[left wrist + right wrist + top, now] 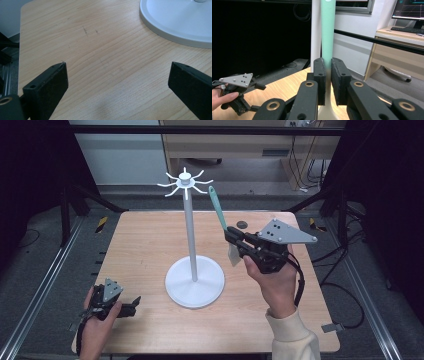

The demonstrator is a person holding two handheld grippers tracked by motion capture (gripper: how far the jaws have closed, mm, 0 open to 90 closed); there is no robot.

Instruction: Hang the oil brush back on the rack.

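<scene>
High view: light wooden table (145,245) with rounded corners, bearing a white metal stand (190,235) whose round base sits near the table's middle and whose upright pole ends in a crown of curved white hooks (183,182). Right gripper (231,236), held in the person's right hand (275,280) to the right of the pole, raised above the table, jaws clenched on a mint-green-handled utensil (218,209); the handle slants up toward the hooks and its tip stands just beside them, apart from the pole. A pale blade, possibly a spatula head, hangs below the jaws. Small dark round object (242,224) lying on the table behind the gripper. Left gripper (134,303) resting low near the front left corner in the left hand (97,320), well apart from the base.

Left gripper view: two black jaws spread wide, released, with bare wood grain between them; edge of the white round base (175,27) at upper right.

Right gripper view: black jaws closed on the utensil where the green handle (328,32) fades to a cream neck; the white pole (315,30) rises just behind the handle. The other gripper with its grey three-cornered plate (237,80) appears at lower left over the table.
</scene>
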